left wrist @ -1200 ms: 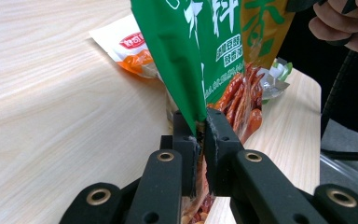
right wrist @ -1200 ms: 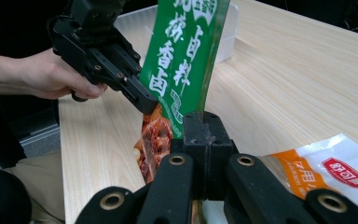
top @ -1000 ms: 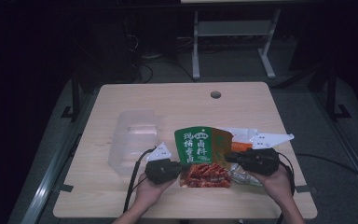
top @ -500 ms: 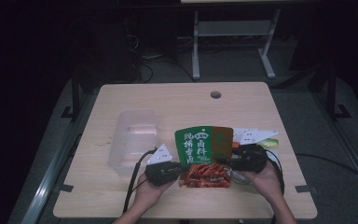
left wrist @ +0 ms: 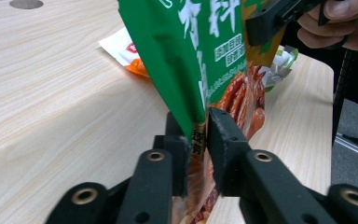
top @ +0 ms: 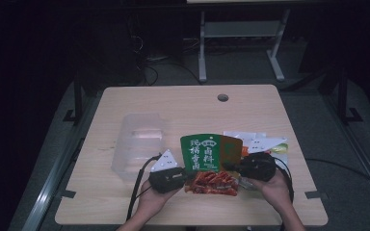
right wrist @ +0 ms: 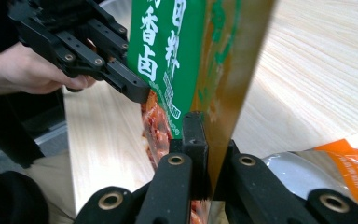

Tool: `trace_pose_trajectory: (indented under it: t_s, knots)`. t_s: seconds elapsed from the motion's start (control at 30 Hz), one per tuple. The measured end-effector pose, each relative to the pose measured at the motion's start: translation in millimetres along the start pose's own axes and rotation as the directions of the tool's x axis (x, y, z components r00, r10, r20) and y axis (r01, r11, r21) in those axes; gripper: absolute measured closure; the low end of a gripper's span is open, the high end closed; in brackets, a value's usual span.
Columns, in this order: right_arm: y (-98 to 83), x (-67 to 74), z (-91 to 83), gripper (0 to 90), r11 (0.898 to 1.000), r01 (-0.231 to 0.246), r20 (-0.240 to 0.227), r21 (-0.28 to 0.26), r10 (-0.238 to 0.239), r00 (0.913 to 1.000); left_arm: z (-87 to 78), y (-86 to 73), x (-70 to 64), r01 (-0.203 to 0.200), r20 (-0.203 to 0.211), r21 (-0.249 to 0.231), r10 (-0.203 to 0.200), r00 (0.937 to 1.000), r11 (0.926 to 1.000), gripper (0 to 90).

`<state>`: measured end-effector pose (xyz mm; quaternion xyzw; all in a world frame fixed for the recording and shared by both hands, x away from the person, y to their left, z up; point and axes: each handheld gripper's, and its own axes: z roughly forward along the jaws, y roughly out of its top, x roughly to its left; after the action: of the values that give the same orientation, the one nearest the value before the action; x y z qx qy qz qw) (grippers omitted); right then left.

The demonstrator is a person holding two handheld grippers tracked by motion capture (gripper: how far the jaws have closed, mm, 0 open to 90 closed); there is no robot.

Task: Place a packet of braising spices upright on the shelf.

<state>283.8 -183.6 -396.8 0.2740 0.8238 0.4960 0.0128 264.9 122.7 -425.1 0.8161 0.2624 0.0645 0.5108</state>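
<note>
Since a second ago the right gripper (top: 229,167) has shifted left from the small packets to the green seasoning pouch (top: 207,153), where its jaws have just been closing onto the pouch's brown right edge; the right gripper view shows that edge pinched tight between them. On the pouch's left side, the left gripper (top: 187,178) has the lower left edge between its jaws, which have just been opening a little; in the left gripper view the pouch's edge touches one pad with a slim gap at the other. Held between the two grippers, the pouch stands upright on the wooden table (top: 173,103). Left of the pouch lies a clear plastic box (top: 137,144); right of it, behind the right gripper, lie small sauce packets (top: 262,143)
</note>
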Motion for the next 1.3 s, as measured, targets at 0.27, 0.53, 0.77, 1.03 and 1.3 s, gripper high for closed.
trace_pose_trajectory:
  t_s: [0.27,0.53,0.77,1.03,1.3]
  knots:
    - [6.5,16.5,-6.4,89.7,0.998,0.046,0.018,-0.037,-0.045,0.9988,-7.1,0.4,-4.5,0.017,-0.026,-0.013,-0.017,0.9995,0.9998,63.3]
    - [18.8,27.4,-19.6,89.8,0.996,0.047,0.043,-0.08,-0.043,0.9981,-20.1,-5.1,-16.9,-0.001,-0.049,0.01,0.001,0.9988,0.9999,54.7]
    - [33.0,23.0,-25.7,89.8,0.993,0.017,0.054,-0.115,-0.011,0.9985,-36.0,-16.9,-19.5,0.0,-0.056,0.037,0.002,0.9984,0.9993,53.1]
    - [69.2,20.8,-18.5,89.8,0.994,0.027,0.101,-0.102,-0.016,0.9947,-38.1,-18.3,-23.7,-0.027,-0.05,0.033,0.028,0.9983,0.9991,53.5]
    - [101.5,20.1,-3.8,89.8,0.994,0.071,0.118,-0.088,-0.06,0.9912,-34.4,-18.4,-29.1,-0.06,-0.048,0.043,0.062,0.9969,0.9973,52.7]
